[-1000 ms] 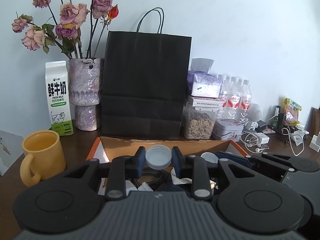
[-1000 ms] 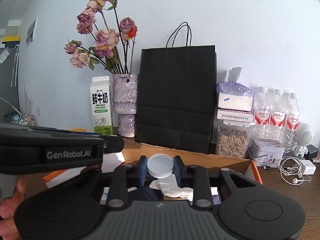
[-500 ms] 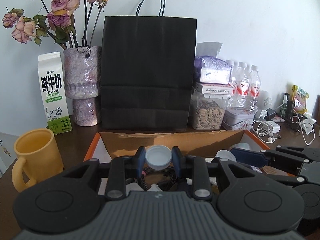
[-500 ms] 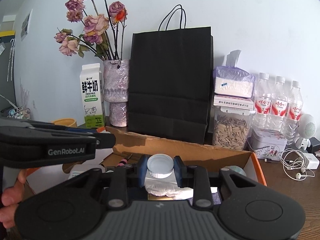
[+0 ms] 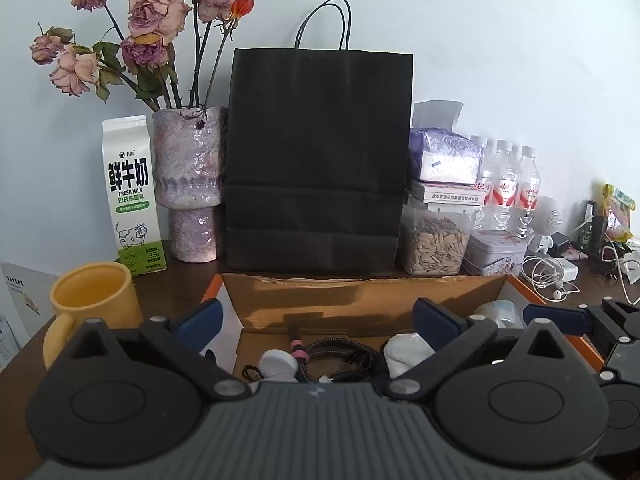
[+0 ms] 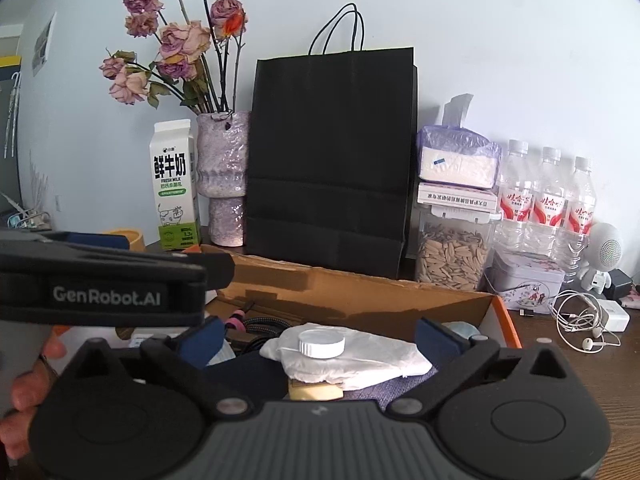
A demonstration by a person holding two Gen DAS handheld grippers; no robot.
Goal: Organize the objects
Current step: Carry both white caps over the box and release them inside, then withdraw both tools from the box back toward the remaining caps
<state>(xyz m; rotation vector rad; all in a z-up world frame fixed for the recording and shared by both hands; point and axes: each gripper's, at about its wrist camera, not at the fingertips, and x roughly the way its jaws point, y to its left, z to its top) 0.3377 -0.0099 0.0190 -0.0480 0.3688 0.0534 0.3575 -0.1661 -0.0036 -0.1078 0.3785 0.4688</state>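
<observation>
Brown cardboard fills the lower part of the left wrist view: an open box (image 5: 360,300) with an orange rim stands on the dark table (image 5: 24,352), in front of a black paper bag (image 5: 320,160), a milk carton (image 5: 132,196), a vase of dried roses (image 5: 188,184) and a yellow mug (image 5: 94,300). The left claw (image 5: 316,322) hangs over the box with its jaws opening wide and nothing between them. Below it lie a braided cable (image 5: 340,354) and a small white cap (image 5: 278,362).

From the right wrist view, the right claw (image 6: 318,336) is likewise opening, its blue pads well apart and pressing on nothing. A white bottle cap (image 6: 322,343) sits between them but untouched, resting on a crumpled white tissue (image 6: 360,356) inside the box. The left claw's arm crosses the left side, with fingers (image 6: 24,392) of the person's hand below it.

The cap looks light, rigid and smooth, with a ribbed edge; it would likely slip if pinched off-centre, so opposite points on the ribbed rim are the best place to take hold. On the soft tissue it may tip or slide if nudged.
</observation>
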